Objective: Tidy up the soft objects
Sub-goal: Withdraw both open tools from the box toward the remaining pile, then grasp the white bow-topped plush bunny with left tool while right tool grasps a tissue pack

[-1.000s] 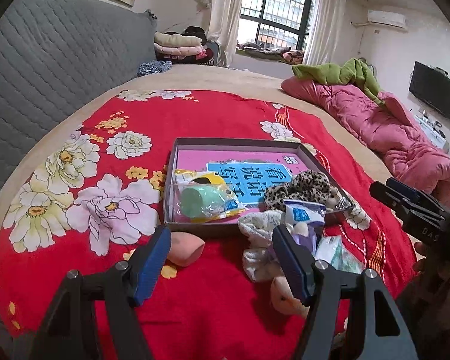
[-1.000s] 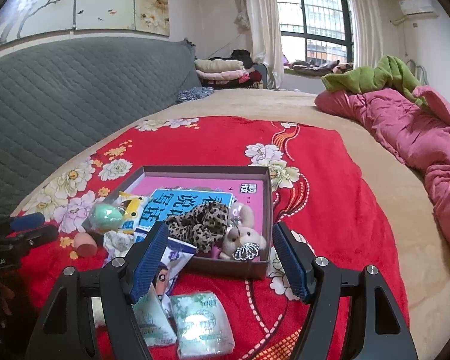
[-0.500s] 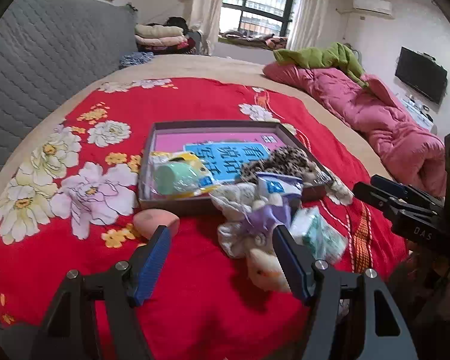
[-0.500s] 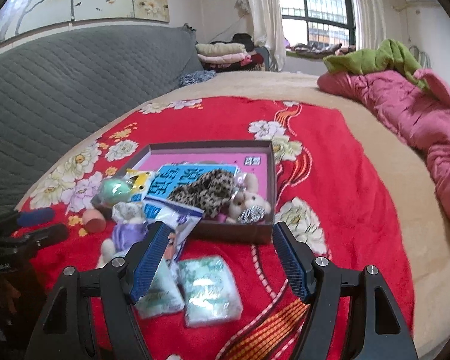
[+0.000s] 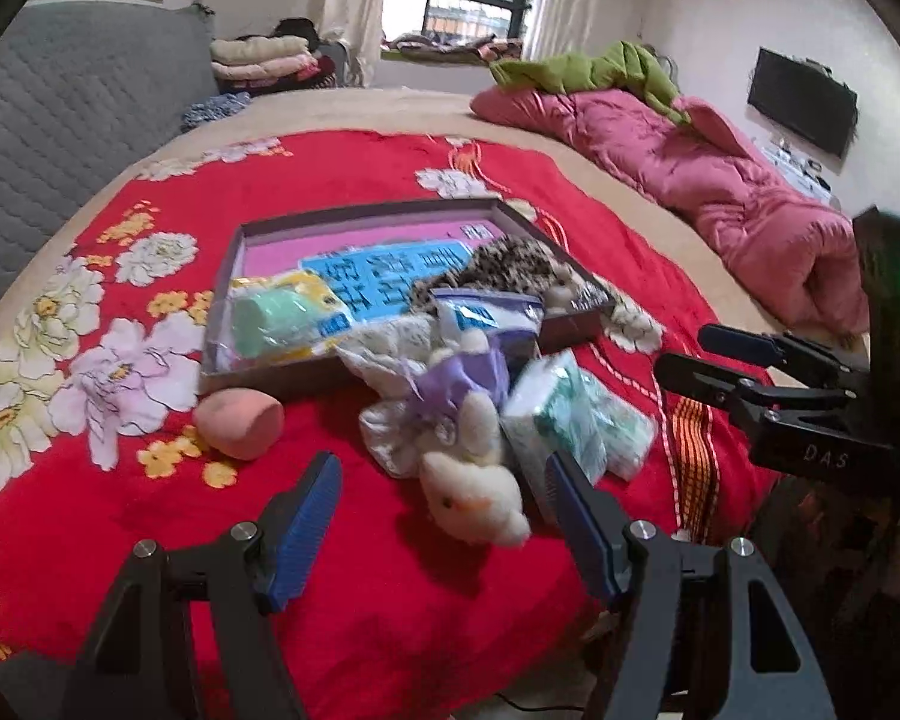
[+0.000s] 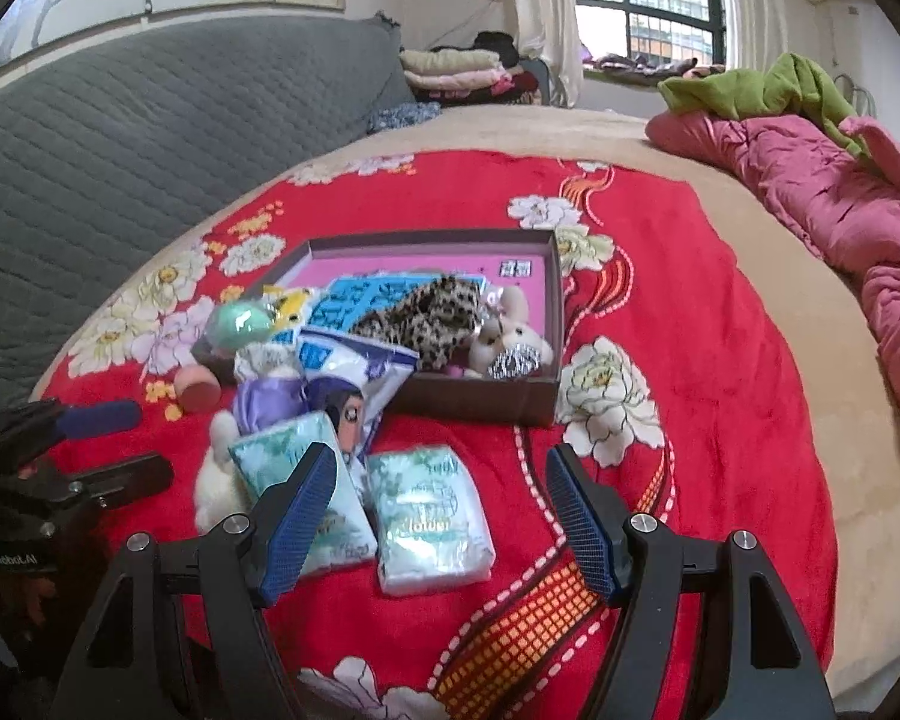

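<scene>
A shallow brown box [image 5: 390,213] [image 6: 480,408] on the red floral blanket holds a bagged green sponge [image 5: 270,315], a leopard-print cloth [image 6: 426,318] and a small plush toy [image 6: 510,345]. In front of it lie a white plush rabbit in purple [image 5: 468,468], a pink sponge [image 5: 240,423], a blue-white pouch [image 6: 354,369] and two tissue packs [image 6: 429,519] [image 5: 570,426]. My left gripper [image 5: 444,531] is open, just short of the rabbit. My right gripper [image 6: 444,519] is open above the tissue packs.
A grey quilted headboard [image 6: 120,132] runs along the left. A pink quilt [image 5: 720,192] with a green cloth [image 6: 774,84] lies at the right. Folded clothes [image 5: 264,57] are stacked at the far end. A TV [image 5: 801,99] hangs on the right wall.
Both grippers have pulled back toward the near edge of the bed, so the box and loose objects sit farther off. Both stay open. No object has moved.
</scene>
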The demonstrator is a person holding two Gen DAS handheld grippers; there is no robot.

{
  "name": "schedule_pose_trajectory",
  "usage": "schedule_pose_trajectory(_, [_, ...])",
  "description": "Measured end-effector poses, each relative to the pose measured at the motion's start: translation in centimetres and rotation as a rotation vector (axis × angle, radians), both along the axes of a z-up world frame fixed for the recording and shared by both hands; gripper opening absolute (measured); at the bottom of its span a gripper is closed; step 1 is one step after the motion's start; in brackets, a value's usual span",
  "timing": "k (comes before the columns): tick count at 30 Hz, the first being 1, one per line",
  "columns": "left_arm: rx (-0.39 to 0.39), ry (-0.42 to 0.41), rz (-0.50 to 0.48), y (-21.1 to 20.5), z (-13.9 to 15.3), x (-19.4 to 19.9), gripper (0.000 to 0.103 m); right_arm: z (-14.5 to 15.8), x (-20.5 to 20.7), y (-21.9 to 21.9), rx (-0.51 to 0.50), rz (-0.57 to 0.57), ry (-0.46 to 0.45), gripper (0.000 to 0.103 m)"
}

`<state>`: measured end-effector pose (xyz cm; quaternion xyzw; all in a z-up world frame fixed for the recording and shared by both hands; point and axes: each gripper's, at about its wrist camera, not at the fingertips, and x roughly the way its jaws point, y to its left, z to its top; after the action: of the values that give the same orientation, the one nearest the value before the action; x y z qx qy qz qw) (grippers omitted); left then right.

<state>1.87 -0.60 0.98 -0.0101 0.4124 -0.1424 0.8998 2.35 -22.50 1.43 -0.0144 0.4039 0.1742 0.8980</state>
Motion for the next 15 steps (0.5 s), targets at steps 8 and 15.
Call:
schedule_pose_trajectory(8, [0.039, 0.034, -0.029, -1.4, -1.5, 0.4, 0.07, -1.4, 0.3, 0.0, -0.009, 0.009, 0.055, 0.074])
schedule_pose_trajectory(15, [0.074, 0.065, -0.012, -1.6, -2.9, 1.2, 0.07, -2.4, 0.8, 0.5, -0.027, 0.018, 0.092, 0.074])
